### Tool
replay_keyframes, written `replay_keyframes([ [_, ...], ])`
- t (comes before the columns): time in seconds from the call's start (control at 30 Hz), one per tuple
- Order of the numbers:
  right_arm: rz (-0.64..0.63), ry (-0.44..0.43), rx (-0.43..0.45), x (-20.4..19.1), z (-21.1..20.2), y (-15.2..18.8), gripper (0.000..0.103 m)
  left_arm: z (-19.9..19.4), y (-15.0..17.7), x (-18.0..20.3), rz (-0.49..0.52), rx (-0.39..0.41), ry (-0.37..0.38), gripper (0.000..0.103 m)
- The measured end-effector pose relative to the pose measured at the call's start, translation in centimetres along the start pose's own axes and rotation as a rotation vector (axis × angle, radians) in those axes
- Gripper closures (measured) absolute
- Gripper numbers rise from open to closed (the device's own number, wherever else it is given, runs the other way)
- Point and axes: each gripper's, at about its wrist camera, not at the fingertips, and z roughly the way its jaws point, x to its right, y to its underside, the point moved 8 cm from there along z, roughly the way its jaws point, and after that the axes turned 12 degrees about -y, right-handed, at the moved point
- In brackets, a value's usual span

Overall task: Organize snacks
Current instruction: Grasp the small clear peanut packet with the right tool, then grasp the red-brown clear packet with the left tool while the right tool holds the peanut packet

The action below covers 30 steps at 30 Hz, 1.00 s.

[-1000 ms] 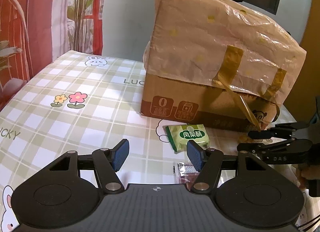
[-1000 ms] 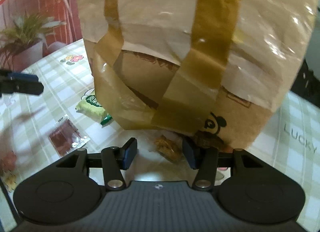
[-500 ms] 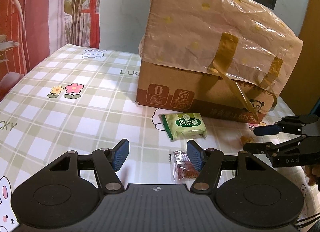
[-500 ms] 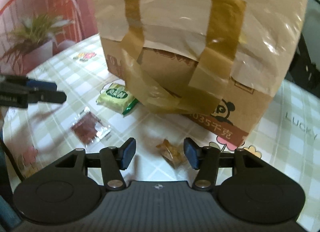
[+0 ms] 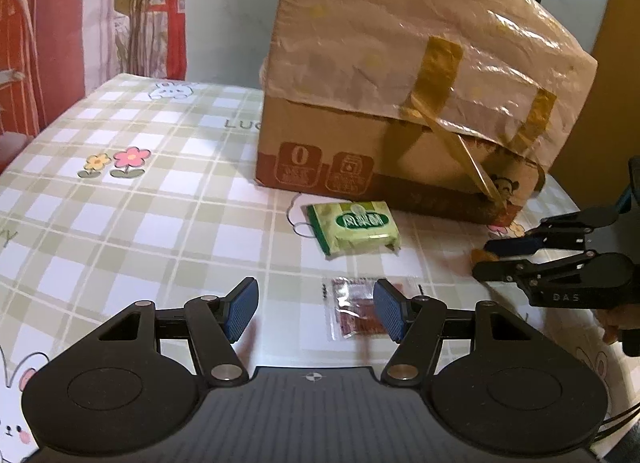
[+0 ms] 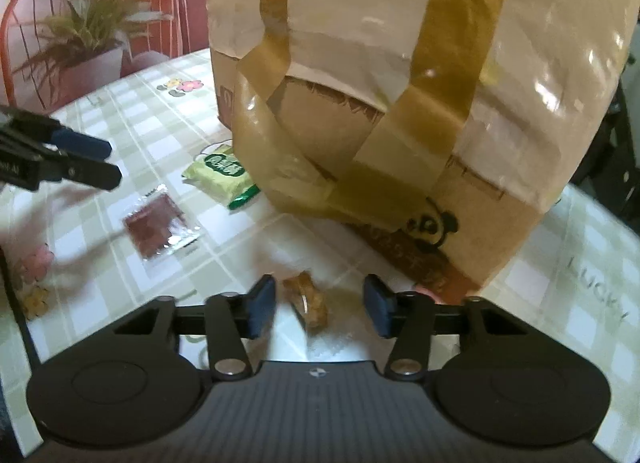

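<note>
Your left claw (image 5: 316, 313) gapes wide at lower centre, a red sachet (image 5: 358, 313) lying by its right finger. Your right claw (image 6: 320, 305) stands wide around a brown snack (image 6: 306, 299) on the counter (image 6: 160, 123).

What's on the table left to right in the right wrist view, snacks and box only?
Red-brown clear packet → green snack pack → small amber wrapped snack, between the right gripper fingers → taped cardboard box.
</note>
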Motion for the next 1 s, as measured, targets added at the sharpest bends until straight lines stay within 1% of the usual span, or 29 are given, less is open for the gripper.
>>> replay_keyframes([
  [0.03,0.006,-0.007,0.000,-0.1,0.0,0.1,0.074,0.1,0.1,0.2,0.003,-0.003,0.008,0.037],
  [0.1,0.027,-0.017,0.021,-0.5,-0.2,0.4,0.081,0.2,0.5,0.7,0.010,-0.012,0.024,0.037],
  [0.2,0.120,-0.034,0.084,-0.7,-0.7,0.8,0.082,0.5,0.9,1.6,0.030,-0.027,0.043,0.036],
  [0.3,0.215,-0.006,0.167,-0.9,-0.9,1.4,0.082,0.9,1.3,2.5,0.057,-0.037,0.060,0.036],
  [0.4,0.265,0.026,0.226,-1.4,-1.0,1.8,0.082,1.4,1.5,3.5,0.092,-0.043,0.062,0.035],
  [0.5,0.241,0.061,0.234,-1.8,-1.0,2.0,0.082,1.8,1.6,3.9,0.112,-0.043,0.056,0.034],
  [0.6,0.226,0.075,0.235,-1.9,-0.9,1.9,0.082,1.9,1.5,3.8,0.106,-0.032,0.046,0.034],
  [0.8,0.236,0.067,0.246,-1.9,-0.9,2.3,0.082,1.9,1.5,3.1,0.080,-0.047,0.039,0.034],
  [1.0,0.245,0.063,0.250,-1.8,-1.1,2.3,0.082,1.5,1.9,3.0,0.124,-0.045,0.018,0.034],
])
